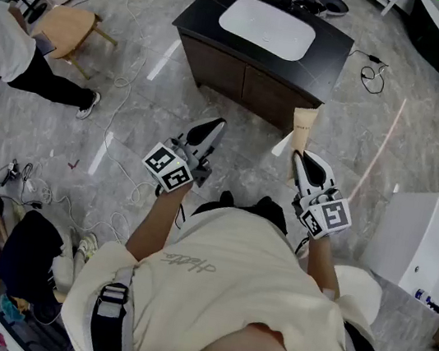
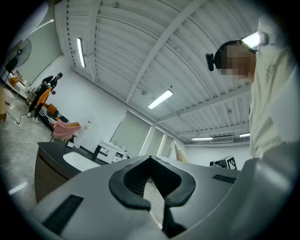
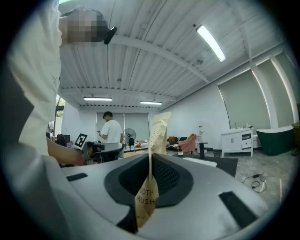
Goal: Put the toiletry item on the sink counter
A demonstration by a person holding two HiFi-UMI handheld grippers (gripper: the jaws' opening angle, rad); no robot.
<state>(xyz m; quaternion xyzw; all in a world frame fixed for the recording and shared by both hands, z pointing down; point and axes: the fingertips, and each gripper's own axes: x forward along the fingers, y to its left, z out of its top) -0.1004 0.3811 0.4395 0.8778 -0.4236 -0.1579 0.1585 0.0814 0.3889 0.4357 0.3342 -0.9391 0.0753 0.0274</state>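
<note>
While I am looking down from my head, my right gripper (image 1: pixel 298 156) is holding the toothbrush packet (image 1: pixel 303 126) upright, apart from the sink counter (image 1: pixel 199 10). Along my left gripper (image 2: pixel 151 158), the jaws are sitting closed on nothing. Along my right one, the jaws are pinching the packet's bottom end.
</note>
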